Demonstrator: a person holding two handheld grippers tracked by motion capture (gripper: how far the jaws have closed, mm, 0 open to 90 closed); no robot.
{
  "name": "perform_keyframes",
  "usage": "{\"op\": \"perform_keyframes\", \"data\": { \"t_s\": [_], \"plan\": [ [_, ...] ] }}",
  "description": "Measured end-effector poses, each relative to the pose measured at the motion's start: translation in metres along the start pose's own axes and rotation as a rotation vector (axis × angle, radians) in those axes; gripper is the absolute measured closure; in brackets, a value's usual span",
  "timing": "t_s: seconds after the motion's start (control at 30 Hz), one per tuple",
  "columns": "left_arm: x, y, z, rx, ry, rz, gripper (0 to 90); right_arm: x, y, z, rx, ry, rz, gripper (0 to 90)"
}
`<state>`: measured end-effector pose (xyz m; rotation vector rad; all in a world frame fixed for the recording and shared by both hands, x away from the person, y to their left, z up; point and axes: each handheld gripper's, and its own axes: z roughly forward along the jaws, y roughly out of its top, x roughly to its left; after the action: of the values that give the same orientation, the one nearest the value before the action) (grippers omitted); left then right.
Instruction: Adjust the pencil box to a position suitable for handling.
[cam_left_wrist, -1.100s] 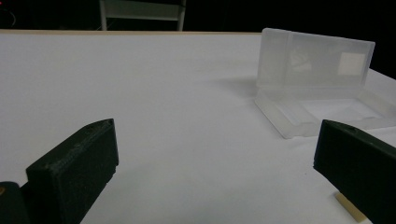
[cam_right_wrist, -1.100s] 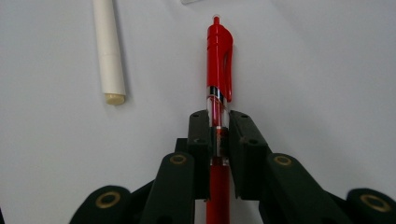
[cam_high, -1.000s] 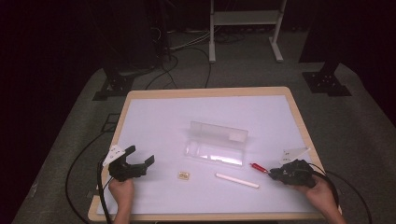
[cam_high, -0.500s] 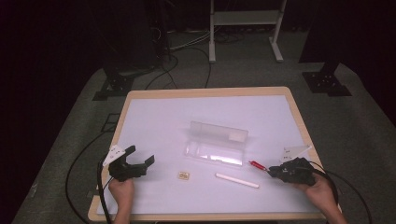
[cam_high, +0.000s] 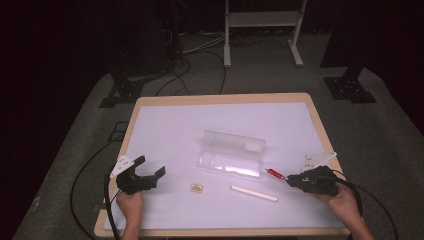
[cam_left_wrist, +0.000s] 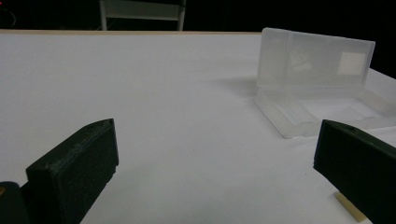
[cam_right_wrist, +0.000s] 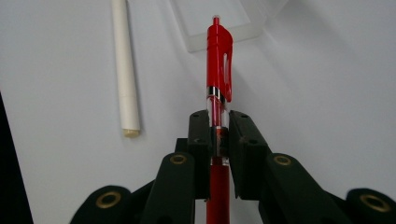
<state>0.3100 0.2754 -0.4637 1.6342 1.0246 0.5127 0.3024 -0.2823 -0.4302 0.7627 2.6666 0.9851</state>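
A red pen (cam_right_wrist: 218, 60) sticks out forward from my right gripper (cam_right_wrist: 218, 122), whose jaws are shut on its barrel. In the high view that right gripper (cam_high: 296, 181) lies low at the table's right front, with the red pen (cam_high: 275, 173) pointing toward the clear plastic case (cam_high: 232, 156), open with its lid up. A white stick (cam_high: 253, 193) lies in front of the case, and the white stick (cam_right_wrist: 125, 70) is left of the pen. My left gripper (cam_high: 150, 167) rests at the left front, open with nothing between its jaws. The clear case (cam_left_wrist: 317, 88) stands ahead of it to the right.
A small tan block (cam_high: 196, 188) lies on the white table (cam_high: 200, 125) between the two grippers; its corner (cam_left_wrist: 349, 209) peeks beside the left gripper's right jaw. Cables trail off the table's front corners. Dark floor and stand legs (cam_high: 260, 30) lie beyond the far edge.
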Motion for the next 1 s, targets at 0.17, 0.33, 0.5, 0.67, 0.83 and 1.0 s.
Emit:
{"op": "perform_keyframes", "data": {
  "t_s": [0.17, 0.33, 0.5, 0.67, 0.83, 1.0],
  "plan": [
    [0.000, 0.000, 0.000, 0.000, 0.000, 0.001, 0.0, 0.001, 0.010, -0.004, -0.008, 0.001, -0.020, 78.9],
    [0.000, 0.000, 0.000, -0.001, -0.001, 0.001, 0.0, 0.002, 0.021, -0.005, -0.011, 0.005, -0.039, 78.9],
    [0.000, 0.000, 0.000, 0.000, 0.000, 0.001, 0.0, 0.004, 0.032, -0.003, -0.010, 0.012, -0.055, 78.9],
    [0.000, 0.000, 0.000, 0.000, 0.000, 0.001, 0.0, 0.005, 0.042, -0.001, -0.010, 0.019, -0.071, 78.9],
    [0.000, 0.000, 0.000, 0.000, 0.000, -0.002, 0.0, 0.006, 0.052, 0.001, -0.008, 0.028, -0.093, 78.9],
    [0.000, 0.000, 0.000, 0.000, 0.000, -0.002, 0.0, 0.007, 0.060, 0.003, -0.006, 0.035, -0.114, 78.9]
  ]
}}
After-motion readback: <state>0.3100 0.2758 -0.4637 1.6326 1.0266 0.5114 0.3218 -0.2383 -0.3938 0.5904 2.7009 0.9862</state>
